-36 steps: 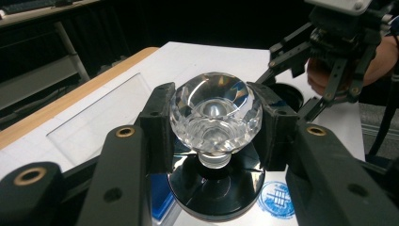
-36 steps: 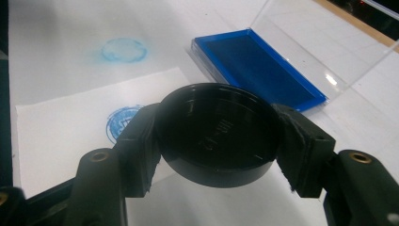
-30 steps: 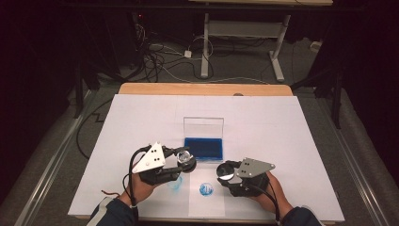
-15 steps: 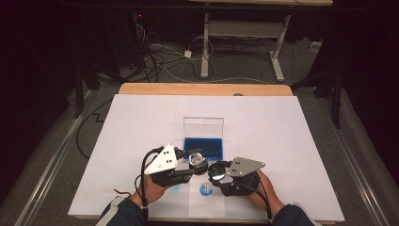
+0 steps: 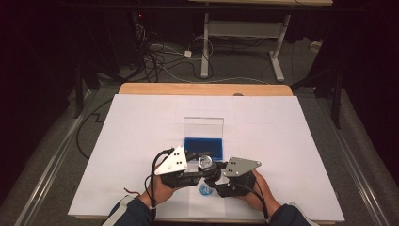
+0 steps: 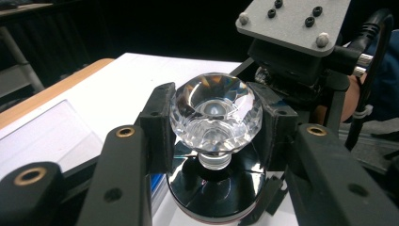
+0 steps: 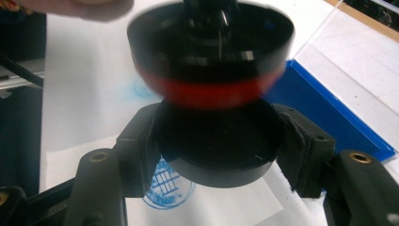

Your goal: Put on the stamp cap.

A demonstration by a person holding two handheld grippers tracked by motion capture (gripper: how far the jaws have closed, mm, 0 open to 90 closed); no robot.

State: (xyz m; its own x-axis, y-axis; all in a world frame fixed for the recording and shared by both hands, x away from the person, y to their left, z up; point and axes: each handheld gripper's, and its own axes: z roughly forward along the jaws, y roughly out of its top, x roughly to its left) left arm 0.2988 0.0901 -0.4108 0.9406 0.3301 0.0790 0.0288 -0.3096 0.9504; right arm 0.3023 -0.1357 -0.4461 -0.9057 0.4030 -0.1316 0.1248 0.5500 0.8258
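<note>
We hold the stamp [image 6: 214,117] by its clear faceted knob, the left gripper [image 6: 214,127] with its fingers [image 6: 157,127] closed on it, its black and red base just above the black cap [image 7: 216,150] that the right gripper [image 7: 219,141] clamps. Both hover over the white tabletop [image 5: 141,136], above a blue stamped mark [image 7: 167,188] and near the open blue ink pad case [image 5: 203,146].

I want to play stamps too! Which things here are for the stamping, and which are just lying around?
For stamping: crystal-topped stamp in left gripper; black cap in right gripper; blue ink pad; paper with blue print.

Lying around: cables and desk legs on the floor.
</note>
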